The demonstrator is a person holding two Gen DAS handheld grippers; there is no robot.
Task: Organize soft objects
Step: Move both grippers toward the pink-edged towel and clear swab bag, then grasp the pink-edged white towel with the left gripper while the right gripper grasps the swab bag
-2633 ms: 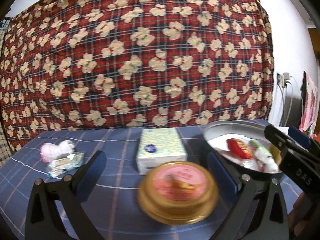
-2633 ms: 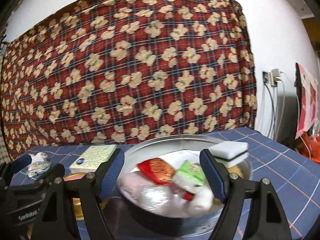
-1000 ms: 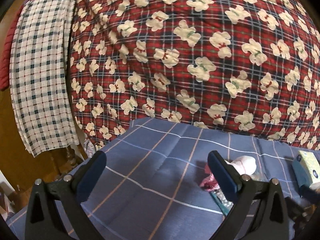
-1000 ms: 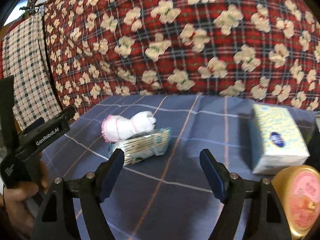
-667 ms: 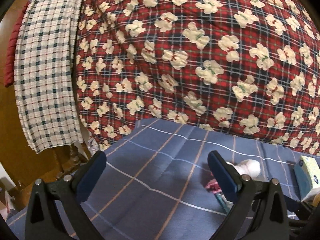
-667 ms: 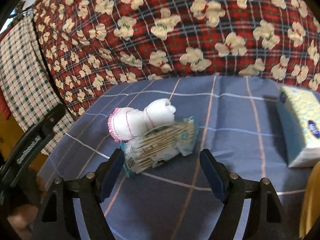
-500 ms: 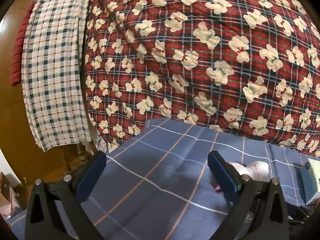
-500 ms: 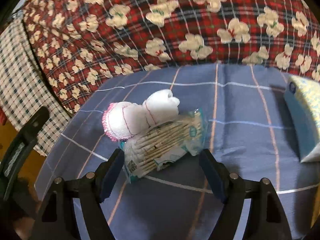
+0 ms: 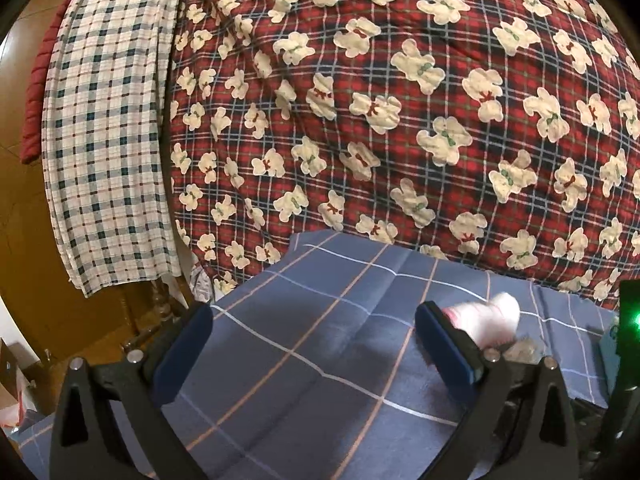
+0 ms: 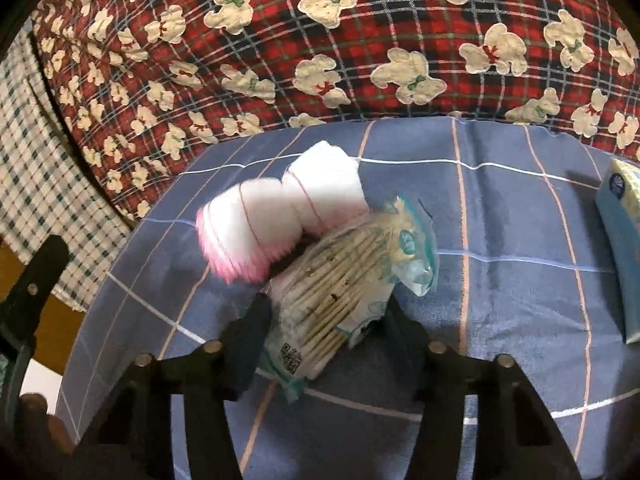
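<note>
A clear pack of cotton swabs (image 10: pixel 344 280) lies on the blue checked tablecloth (image 10: pixel 500 240). My right gripper (image 10: pixel 326 316) straddles it. Its jaws are closing, and both fingers touch the pack's sides. A rolled white sock with a pink cuff (image 10: pixel 276 220) rests against the pack's far side. In the left wrist view the same sock (image 9: pixel 484 320) shows blurred behind the right finger. My left gripper (image 9: pixel 312 344) hovers open over bare cloth, nothing between its fingers. Its black body (image 10: pixel 28 312) shows at the left edge of the right wrist view.
A red plaid blanket with bear prints (image 9: pixel 360 100) rises behind the table. A checked cloth (image 9: pixel 108 140) hangs at the left, past the table's edge. A pale tissue box (image 10: pixel 620 248) lies at the right.
My right gripper swung left from the metal bowl to the swab pack, sank over it, and its jaws narrowed around it. The left gripper turned left from the tin and stayed open.
</note>
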